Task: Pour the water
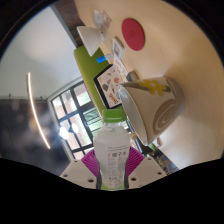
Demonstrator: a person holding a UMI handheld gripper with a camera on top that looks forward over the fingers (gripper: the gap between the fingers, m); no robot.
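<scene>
White bench [40,50] fills my tilted view; the pale kettle [150,105] sits on it just beyond the clear bottle [113,150] that my fingers [113,168] clamp from both sides. I'd judge I should line its green-capped mouth over the kettle opening before tipping slowly.

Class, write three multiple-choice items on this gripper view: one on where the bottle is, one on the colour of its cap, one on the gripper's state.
1. Where is the bottle?
A. between the jaws
B. far beyond them
C. lying on the floor

2. What colour is the bottle cap?
A. red
B. green
C. black

3. What is the gripper doing?
A. open and empty
B. shut on the bottle
C. gripping the kettle

Answers: 1 A, the bottle stands between the pink pads; 2 B, the cap shows green; 3 B, both pads press its sides, while the white kettle is beyond.
</scene>
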